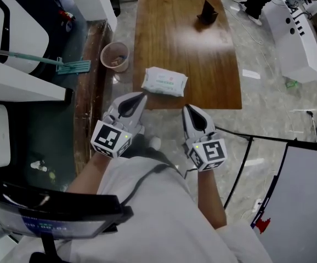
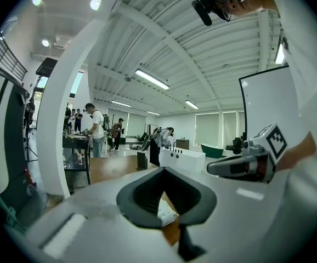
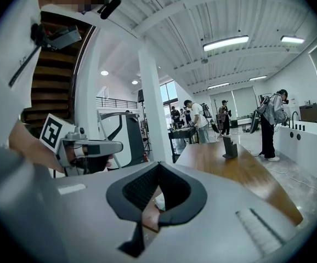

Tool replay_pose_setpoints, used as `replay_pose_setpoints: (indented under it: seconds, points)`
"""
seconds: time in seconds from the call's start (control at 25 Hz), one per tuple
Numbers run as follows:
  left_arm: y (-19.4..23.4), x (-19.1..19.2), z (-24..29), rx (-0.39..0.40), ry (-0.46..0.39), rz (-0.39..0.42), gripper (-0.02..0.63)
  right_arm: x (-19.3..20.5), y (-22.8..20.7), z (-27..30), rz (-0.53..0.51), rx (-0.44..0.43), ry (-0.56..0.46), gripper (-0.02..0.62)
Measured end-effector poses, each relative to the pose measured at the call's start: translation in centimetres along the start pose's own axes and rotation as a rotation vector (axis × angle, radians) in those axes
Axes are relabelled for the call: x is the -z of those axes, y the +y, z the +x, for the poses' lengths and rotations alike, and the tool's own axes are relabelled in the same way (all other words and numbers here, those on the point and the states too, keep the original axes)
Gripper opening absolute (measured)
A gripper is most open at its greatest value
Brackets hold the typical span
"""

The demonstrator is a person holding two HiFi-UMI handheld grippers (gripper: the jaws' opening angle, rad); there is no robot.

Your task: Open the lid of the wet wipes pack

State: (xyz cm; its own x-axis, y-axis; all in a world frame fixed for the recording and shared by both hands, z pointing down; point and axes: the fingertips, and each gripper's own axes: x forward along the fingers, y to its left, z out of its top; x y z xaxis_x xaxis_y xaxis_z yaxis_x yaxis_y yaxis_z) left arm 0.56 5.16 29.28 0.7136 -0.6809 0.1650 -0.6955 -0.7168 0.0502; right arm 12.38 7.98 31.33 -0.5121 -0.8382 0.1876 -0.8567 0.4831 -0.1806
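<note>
The wet wipes pack [image 1: 164, 81], white with green print, lies flat near the front edge of the wooden table [image 1: 202, 53]. My left gripper [image 1: 142, 95] is shut and empty, its tips just short of the pack's near left corner. My right gripper [image 1: 186, 107] is also shut and empty, a little before the table edge to the pack's right. In the left gripper view the jaws [image 2: 163, 169] meet, and a bit of the pack [image 2: 167, 211] shows through the hollow between them. In the right gripper view the closed gripper [image 3: 158, 164] frames a sliver of the pack [image 3: 158, 203].
A black stand [image 1: 207, 12] sits at the far end of the table. A pinkish bin [image 1: 115, 56] and a mop [image 1: 65, 64] are on the floor to the left. A white unit [image 1: 296, 34] stands at the right, and a black pole [image 1: 239, 166] leans nearby. People stand in the background.
</note>
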Motion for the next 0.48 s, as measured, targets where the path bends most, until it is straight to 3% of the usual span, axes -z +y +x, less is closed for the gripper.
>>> replay_pose_setpoints:
  seconds: [0.24,0.48]
  points:
    - [0.9,0.8,0.5,0.018,0.02,-0.003,0.006,-0.6,0.1,1.5,-0.014,0.008,0.002,0.009]
    - [2.0,3.0,2.5,0.07,0.083,0.065,0.006,-0.1,-1.2,3.7,-0.031,0.046,0.023,0.009]
